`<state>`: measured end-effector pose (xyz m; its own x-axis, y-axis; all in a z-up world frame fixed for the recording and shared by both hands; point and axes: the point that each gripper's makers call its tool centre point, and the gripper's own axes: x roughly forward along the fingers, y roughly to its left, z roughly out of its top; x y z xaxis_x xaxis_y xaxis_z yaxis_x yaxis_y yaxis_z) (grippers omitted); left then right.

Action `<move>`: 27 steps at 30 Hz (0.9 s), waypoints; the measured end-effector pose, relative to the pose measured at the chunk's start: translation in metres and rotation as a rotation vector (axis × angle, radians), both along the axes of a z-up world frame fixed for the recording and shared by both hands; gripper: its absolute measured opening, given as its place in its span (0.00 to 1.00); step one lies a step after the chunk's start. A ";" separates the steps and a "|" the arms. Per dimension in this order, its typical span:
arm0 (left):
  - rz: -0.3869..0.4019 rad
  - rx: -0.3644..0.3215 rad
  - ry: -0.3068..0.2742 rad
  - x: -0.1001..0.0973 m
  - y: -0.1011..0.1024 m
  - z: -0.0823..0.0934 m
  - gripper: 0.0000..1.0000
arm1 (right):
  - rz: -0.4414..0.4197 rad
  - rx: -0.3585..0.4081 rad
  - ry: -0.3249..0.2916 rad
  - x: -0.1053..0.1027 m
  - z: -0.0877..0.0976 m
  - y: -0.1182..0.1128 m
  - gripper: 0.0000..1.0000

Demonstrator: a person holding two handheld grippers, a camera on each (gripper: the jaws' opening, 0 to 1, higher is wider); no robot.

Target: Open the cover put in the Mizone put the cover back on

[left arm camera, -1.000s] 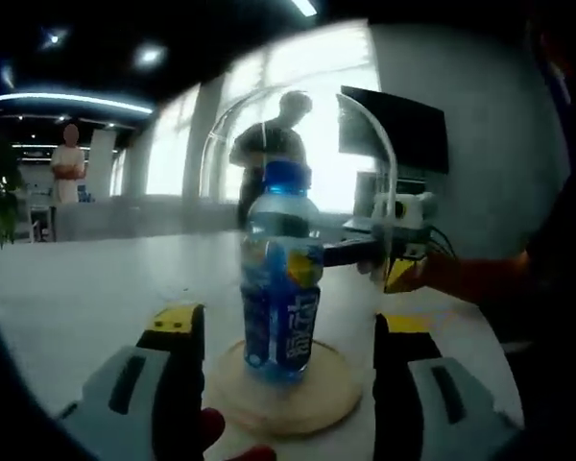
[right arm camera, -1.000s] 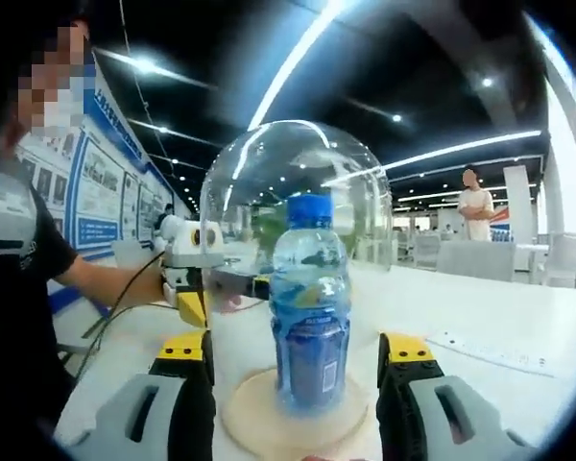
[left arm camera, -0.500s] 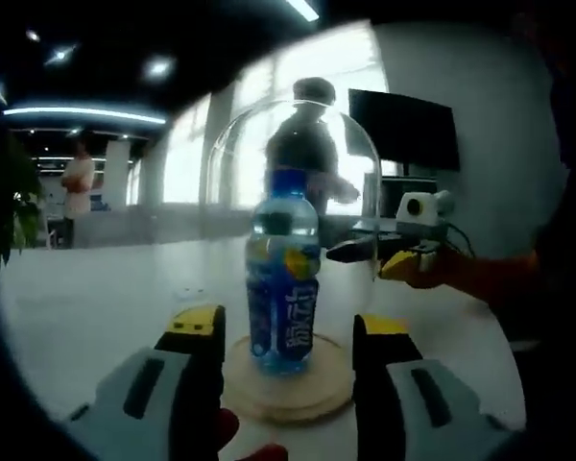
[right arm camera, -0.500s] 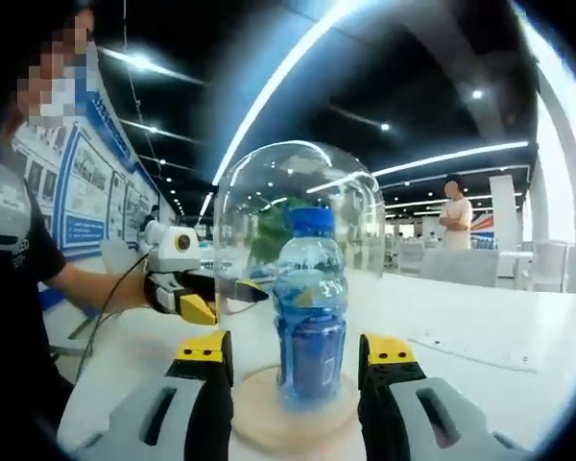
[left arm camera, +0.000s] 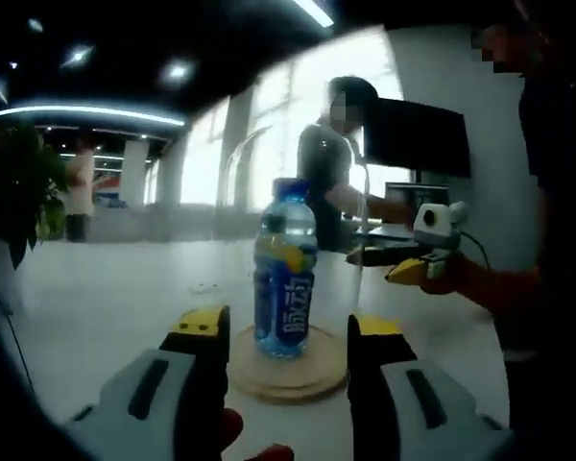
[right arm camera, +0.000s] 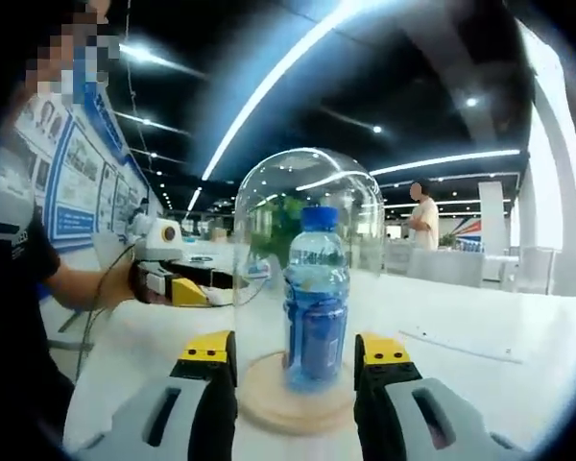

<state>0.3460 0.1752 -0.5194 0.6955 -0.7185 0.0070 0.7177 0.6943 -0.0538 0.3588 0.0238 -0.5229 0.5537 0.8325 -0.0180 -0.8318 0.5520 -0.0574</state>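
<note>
A blue Mizone bottle point(left arm camera: 285, 279) with a blue cap stands upright on a round wooden base point(left arm camera: 290, 373). The clear glass dome cover point(right arm camera: 307, 192) sits over the bottle point(right arm camera: 315, 300) on the base point(right arm camera: 290, 401). My left gripper point(left arm camera: 286, 331) is open, a short way back from the base, with nothing between its jaws. My right gripper point(right arm camera: 296, 351) is open too, on the opposite side of the dome. Each one shows in the other's view, held in a hand: the right gripper point(left arm camera: 408, 263) beside the dome's right wall, the left gripper point(right arm camera: 187, 286) a little off its left wall.
The base stands on a wide white table point(right arm camera: 480, 336). A dark monitor point(left arm camera: 418, 134) is behind the right gripper. A plant point(left arm camera: 24, 192) is at the left. A person point(left arm camera: 341, 163) stands behind the table, another point(right arm camera: 422, 216) farther off.
Both grippers have drawn back from the dome's sides, where they were a second ago. The dome now rests on the base. Both pairs of jaws have narrowed a little.
</note>
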 end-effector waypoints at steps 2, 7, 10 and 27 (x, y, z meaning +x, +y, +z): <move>0.005 0.004 -0.011 -0.005 0.001 0.001 0.39 | -0.003 -0.001 -0.003 -0.004 0.000 -0.001 0.40; 0.030 0.039 -0.026 -0.014 0.007 -0.006 0.38 | -0.017 0.002 -0.006 -0.014 -0.001 -0.007 0.39; 0.047 0.042 -0.006 -0.015 0.012 -0.014 0.37 | -0.024 0.026 0.004 -0.018 -0.001 -0.011 0.37; 0.134 0.006 0.020 -0.027 0.032 -0.031 0.25 | -0.108 0.076 0.032 -0.024 -0.009 -0.036 0.32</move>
